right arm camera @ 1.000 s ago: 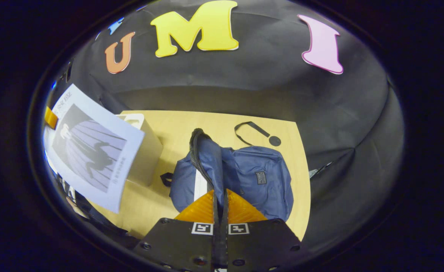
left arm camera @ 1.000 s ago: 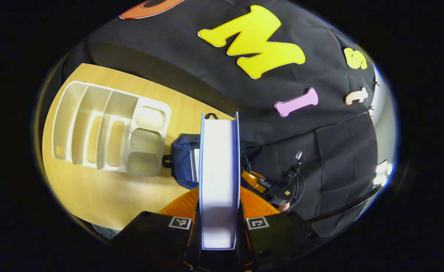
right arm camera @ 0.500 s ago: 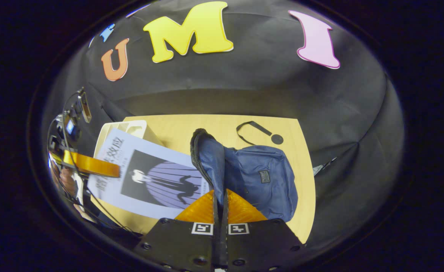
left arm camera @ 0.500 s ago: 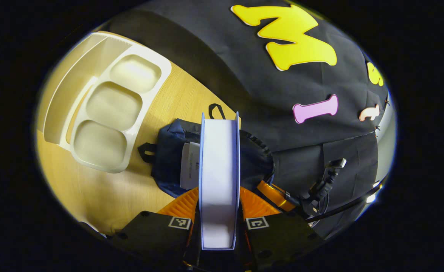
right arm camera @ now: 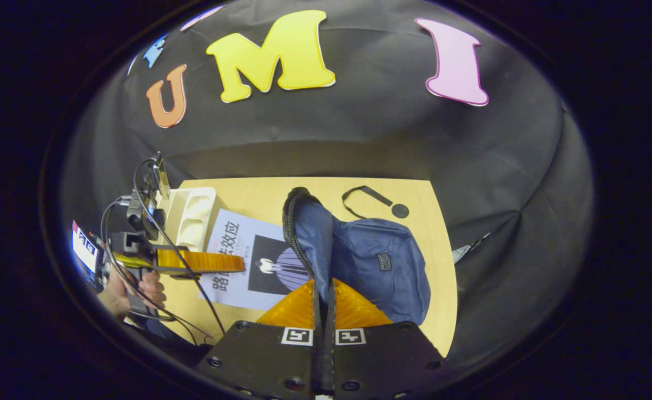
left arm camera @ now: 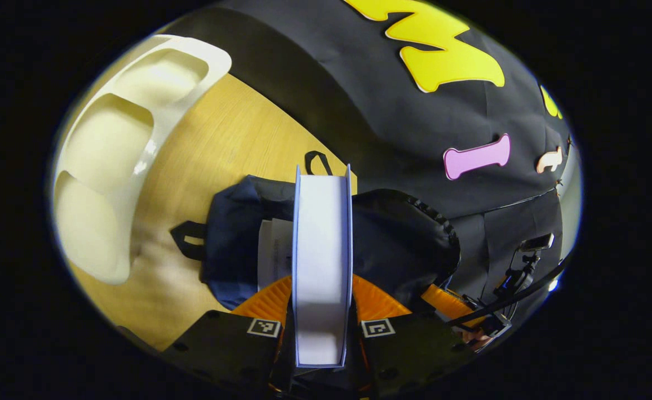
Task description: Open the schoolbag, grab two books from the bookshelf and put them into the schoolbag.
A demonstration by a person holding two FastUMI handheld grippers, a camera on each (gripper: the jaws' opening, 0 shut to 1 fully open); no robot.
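My left gripper (left arm camera: 321, 291) is shut on a pale-covered book (left arm camera: 321, 250), seen edge-on with its white pages toward me. Just beyond it the navy schoolbag (left arm camera: 231, 233) gapes open, and a white book (left arm camera: 273, 250) lies inside. From the right gripper view the same held book (right arm camera: 259, 266) lies flat with one end at the bag's mouth, the left gripper (right arm camera: 209, 261) clamping its other end. My right gripper (right arm camera: 324, 294) is shut on the schoolbag's (right arm camera: 376, 261) zipped rim and holds it lifted. The white bookshelf (left arm camera: 109, 150) stands to the left.
The wooden table (right arm camera: 259, 191) ends at the black cloth wall behind. A black strap with a round tab (right arm camera: 373, 199) lies past the bag. The bookshelf (right arm camera: 192, 216) sits close behind the held book. A hand (right arm camera: 137, 286) grips the left gripper's handle amid cables.
My left gripper has carried the book down and across to the bag's mouth, turning its cover flat. The bookshelf has slid out to the left. My right gripper kept the rim lifted.
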